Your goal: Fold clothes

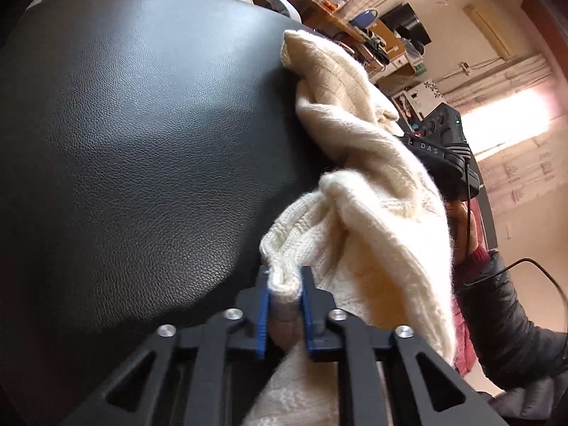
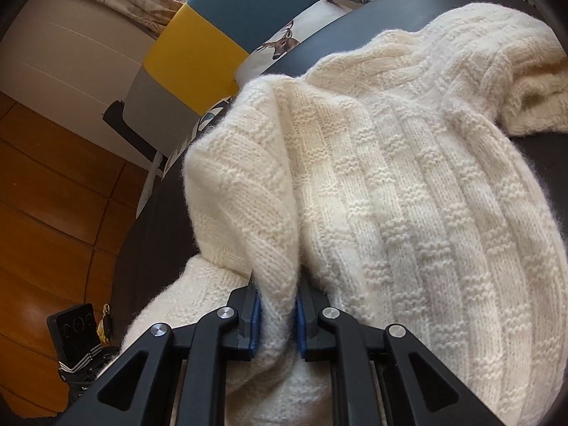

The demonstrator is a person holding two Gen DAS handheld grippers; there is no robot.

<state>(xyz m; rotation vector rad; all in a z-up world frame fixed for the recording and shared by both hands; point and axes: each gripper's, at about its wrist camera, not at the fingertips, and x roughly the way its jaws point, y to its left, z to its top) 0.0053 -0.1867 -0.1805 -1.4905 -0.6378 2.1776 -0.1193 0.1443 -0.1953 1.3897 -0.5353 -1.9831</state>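
Item: one cream knit sweater [image 2: 408, 184], bunched and draped over the black leather-look surface [image 1: 135, 135], part of it hanging off the near edge.

Left tongs [image 1: 284, 305]: we find them clamped on a ribbed hem or cuff edge; which of the two we cannot tell.

Right tongs [image 2: 277, 316]: clamped on a pinched ridge of the knit body.

Condition: no flat, squared fold is visible anywhere; the cloth lies in loose humps with a heap at the far right of the right wrist view.

Progress, as we judge it: garment held at two points, mid-handling; a tidy folded stack is lacking.
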